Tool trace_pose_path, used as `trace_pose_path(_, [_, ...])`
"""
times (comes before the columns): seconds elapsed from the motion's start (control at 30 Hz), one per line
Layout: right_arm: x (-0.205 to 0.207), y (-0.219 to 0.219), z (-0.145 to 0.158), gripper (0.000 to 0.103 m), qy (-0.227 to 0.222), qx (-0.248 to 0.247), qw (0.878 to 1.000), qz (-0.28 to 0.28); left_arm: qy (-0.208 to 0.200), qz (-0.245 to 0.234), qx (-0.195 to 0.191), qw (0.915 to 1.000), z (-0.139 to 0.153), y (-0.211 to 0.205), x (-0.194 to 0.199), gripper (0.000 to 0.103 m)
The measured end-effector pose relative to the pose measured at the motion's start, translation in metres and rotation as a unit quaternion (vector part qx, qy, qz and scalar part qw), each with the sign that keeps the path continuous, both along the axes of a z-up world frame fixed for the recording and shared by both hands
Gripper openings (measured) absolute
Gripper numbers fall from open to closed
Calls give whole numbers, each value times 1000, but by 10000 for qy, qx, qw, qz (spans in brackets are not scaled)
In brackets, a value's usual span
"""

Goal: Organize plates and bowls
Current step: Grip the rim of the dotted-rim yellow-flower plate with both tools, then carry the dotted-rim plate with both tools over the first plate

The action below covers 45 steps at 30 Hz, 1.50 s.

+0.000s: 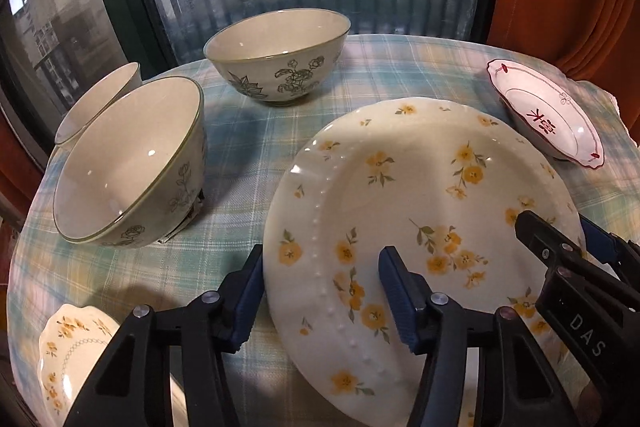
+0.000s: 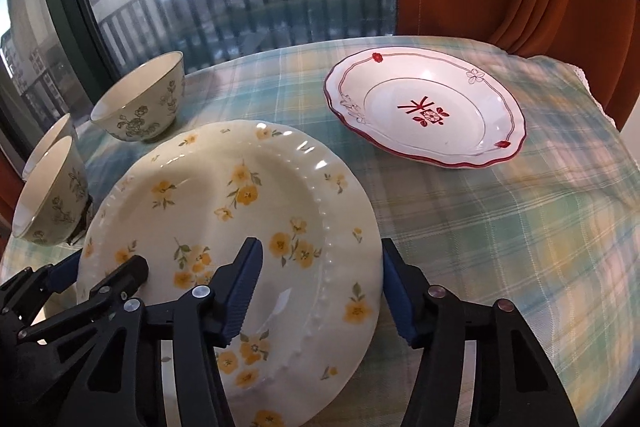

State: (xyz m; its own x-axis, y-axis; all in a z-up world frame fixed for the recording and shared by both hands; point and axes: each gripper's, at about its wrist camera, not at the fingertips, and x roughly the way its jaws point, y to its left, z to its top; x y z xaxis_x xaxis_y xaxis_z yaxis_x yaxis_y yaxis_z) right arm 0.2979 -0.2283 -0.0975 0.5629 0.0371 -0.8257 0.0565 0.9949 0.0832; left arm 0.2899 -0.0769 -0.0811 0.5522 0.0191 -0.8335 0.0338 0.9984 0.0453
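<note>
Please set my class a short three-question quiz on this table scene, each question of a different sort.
1. True or false: the red-trimmed dish is stacked on the large yellow-flowered plate.
2. How many green floral bowls are in view?
3. The left gripper straddles the rim of: A) the large yellow-flowered plate, B) a bowl, C) the red-trimmed dish.

Key: 1 false, they lie apart; 2 three; 3 A.
</note>
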Motion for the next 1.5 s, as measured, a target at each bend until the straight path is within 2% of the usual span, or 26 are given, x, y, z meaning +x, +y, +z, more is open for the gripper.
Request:
trace_pose_path(0.33, [-22, -2, 5, 58, 188, -208, 9995, -151, 175, -151, -9, 9997, 1, -9, -23, 58])
trace_pose_path(0.7, [-89, -13, 10, 58, 408, -409, 9976, -387, 207, -421, -254, 9986, 3, -18, -85, 58])
trace_pose_path(0.97, [-124, -15, 12, 58, 446, -350, 9976, -404, 108, -436, -263, 9986, 2, -21, -110, 58])
trace_pose_path(1.1, [-127, -16, 10, 61, 426, -320, 9980, -337, 83, -456, -235, 9986, 0, -25, -107, 66])
trace_pose_path(1.2, [-124, -15, 8, 64, 374, -352, 9982, -294, 18, -484, -78, 9988, -4, -29, -104, 69])
trace_pose_path(1.5, [-111, -11, 2, 65, 311, -577, 9975, -280, -53, -469, -29, 9989, -4, -31, -98, 68])
